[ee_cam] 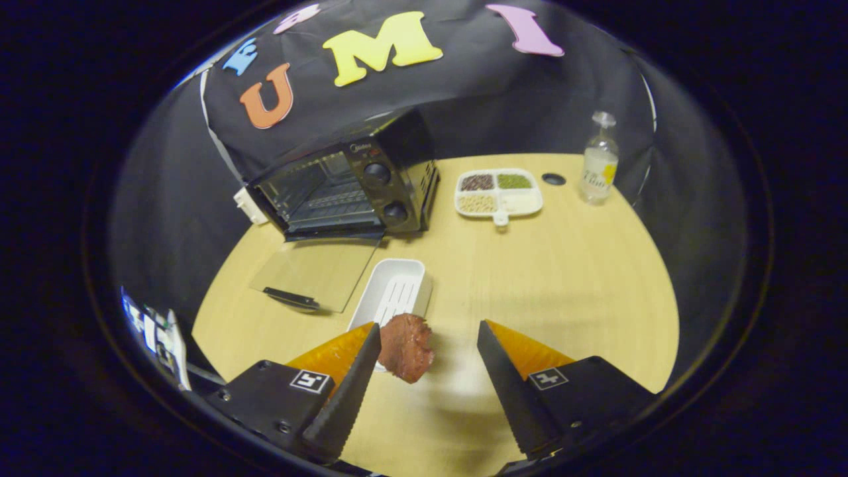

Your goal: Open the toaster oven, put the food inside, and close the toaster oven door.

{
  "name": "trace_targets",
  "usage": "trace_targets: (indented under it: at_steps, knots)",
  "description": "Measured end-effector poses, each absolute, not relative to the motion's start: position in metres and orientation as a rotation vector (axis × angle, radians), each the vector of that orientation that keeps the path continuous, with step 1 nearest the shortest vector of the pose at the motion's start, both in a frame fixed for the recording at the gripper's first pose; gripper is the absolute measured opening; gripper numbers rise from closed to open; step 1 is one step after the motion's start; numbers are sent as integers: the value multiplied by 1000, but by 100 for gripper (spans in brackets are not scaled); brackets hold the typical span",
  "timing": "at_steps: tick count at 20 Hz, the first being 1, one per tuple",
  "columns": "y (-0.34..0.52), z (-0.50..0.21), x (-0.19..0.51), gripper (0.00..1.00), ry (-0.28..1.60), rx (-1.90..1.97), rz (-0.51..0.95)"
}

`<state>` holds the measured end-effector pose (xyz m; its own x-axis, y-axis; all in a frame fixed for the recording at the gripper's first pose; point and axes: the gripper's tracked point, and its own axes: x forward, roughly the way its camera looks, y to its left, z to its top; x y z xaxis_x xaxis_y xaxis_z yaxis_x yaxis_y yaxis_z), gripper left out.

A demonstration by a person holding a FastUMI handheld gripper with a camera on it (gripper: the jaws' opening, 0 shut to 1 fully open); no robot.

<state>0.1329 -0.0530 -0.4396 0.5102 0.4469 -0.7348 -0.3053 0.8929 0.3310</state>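
Observation:
The black toaster oven (351, 189) stands at the table's far left with its glass door (311, 271) folded down flat, racks showing inside. A reddish-brown piece of meat (405, 348) sits against the inner side of my left finger (354, 384), apart from the right finger (507, 384). I cannot tell whether it clings to the finger or rests on the table. My gripper (428, 326) is open, its fingers spread wide. Just beyond the left fingertip lies an empty white ribbed tray (391, 291), beside the door's front corner.
A white divided dish (498, 192) with beans and grains sits right of the oven. A clear bottle (598, 162) stands at the far right, near a dark round hole (553, 178) in the wooden table (563, 278).

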Motion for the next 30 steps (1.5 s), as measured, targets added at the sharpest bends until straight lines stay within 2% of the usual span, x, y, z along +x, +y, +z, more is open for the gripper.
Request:
trace_targets:
  at_steps: [4, 5, 6, 7, 9, 14, 21, 30]
  knots:
    - [-43, -455, 132, 73, 1034, 392, 533]
    - [-42, -458, 134, 60, 1060, 446, 527]
    - [-42, -459, 134, 51, 1081, 505, 525]
    - [-39, -456, 133, 36, 1100, 570, 538]
    - [-39, -458, 133, 21, 1137, 656, 533]
    - [-36, -448, 136, 15, 1134, 622, 543]
    - [-3, -385, 137, 15, 1013, 632, 529]
    - [131, -347, 174, 15, 780, 890, 381]
